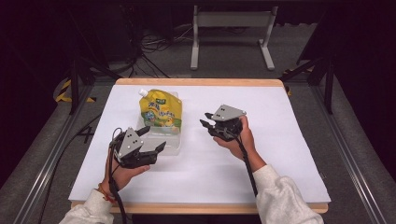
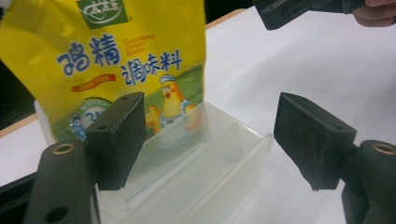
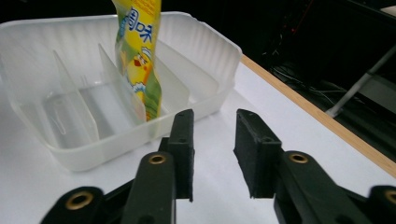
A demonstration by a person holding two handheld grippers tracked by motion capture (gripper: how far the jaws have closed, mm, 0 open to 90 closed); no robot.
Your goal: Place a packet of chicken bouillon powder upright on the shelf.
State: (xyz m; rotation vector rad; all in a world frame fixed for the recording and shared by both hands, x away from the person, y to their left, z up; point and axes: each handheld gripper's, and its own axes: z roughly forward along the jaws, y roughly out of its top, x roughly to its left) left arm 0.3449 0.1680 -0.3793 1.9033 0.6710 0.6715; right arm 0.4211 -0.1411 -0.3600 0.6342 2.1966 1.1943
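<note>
- The left claw (image 1: 150, 139), black with a grey three-cornered plate on top, sits at the near left of the white tabletop (image 1: 280, 154) with its jaws spread wide and nothing between them, right at the near edge of the tray
- Just beyond it, the clear plastic tray with upright dividers (image 1: 173, 145) rests on the tabletop's left half
- A yellow stand-up pouch with blue lettering, a cartoon chicken and a white spout (image 1: 160, 111) stands upright in one of the tray's slots, leaning a little against a divider
- To the right, apart from the tray, the right claw (image 1: 206, 120) points left toward it, jaws partly open and empty, held above the tabletop
</note>
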